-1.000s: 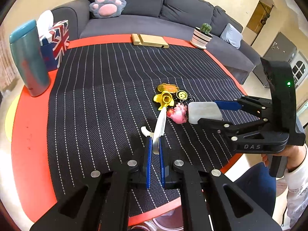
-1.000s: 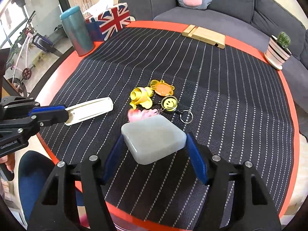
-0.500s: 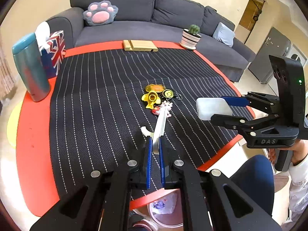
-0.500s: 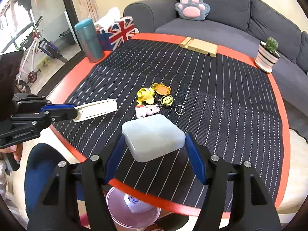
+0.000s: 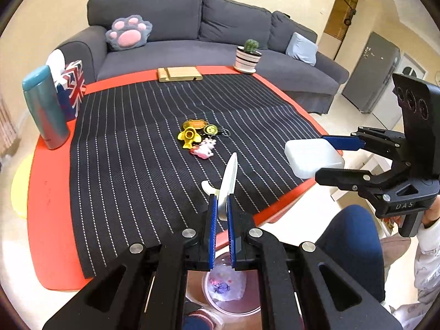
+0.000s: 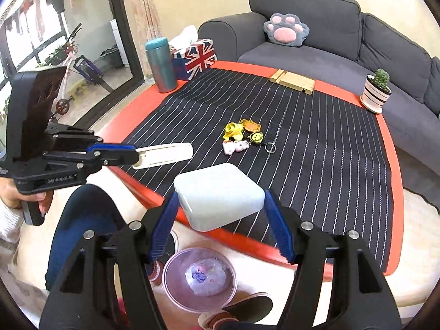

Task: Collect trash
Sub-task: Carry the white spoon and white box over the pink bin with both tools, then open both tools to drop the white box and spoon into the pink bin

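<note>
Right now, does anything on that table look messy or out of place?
Only a small cluster of keychain charms lies jumbled in the middle of the striped mat. The tumbler, tissue box and cactus pot stand upright along the edge; nothing looks spilled or broken.

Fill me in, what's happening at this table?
A person is clearing trash with two handheld grippers. The left gripper has its jaws shut on a flat white plastic piece; the right gripper clamps a pale rounded box. Both are held past the table's near edge, above a bin on the floor. Keychains remain on the striped mat.
</note>
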A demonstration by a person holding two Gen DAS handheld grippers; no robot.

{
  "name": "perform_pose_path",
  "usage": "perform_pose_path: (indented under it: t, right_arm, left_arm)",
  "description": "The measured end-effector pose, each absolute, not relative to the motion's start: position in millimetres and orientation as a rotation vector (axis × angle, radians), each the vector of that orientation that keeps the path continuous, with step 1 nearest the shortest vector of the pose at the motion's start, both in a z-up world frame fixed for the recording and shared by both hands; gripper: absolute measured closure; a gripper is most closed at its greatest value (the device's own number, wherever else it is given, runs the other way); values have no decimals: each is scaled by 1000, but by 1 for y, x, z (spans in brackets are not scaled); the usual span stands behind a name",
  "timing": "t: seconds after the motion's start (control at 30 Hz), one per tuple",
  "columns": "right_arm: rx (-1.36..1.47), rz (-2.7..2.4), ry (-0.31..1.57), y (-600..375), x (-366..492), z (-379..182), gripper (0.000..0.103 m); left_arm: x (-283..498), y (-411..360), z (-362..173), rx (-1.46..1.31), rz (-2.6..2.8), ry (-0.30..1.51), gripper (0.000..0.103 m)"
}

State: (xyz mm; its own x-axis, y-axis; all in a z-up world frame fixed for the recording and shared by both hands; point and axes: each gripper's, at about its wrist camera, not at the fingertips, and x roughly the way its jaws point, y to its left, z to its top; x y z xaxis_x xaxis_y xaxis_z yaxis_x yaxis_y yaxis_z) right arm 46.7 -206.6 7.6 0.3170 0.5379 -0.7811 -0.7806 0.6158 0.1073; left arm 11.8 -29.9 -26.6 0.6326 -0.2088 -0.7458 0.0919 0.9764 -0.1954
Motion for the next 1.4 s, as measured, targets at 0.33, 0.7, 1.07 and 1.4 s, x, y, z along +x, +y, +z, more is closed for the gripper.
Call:
perform_pose_path:
  t: [0.33,0.7,1.07,1.4]
  right_arm:
    - [-316,923,931,-225,5,-4,40]
    - [-314,965,1018,-232,-23,-34,40]
    - [-282,935,1012,-238,-19,-35,10]
    - [-244,899,989,-249,-13,-25,8]
  left_arm:
    - [-12,-45,-27,-133,-207,876,96]
    - [-31,-53,-33,-137,-228,894,96]
    - [-40,-58,-34,-127,-238,907,96]
    - [-40,-66,-37,-107,-254,925,96]
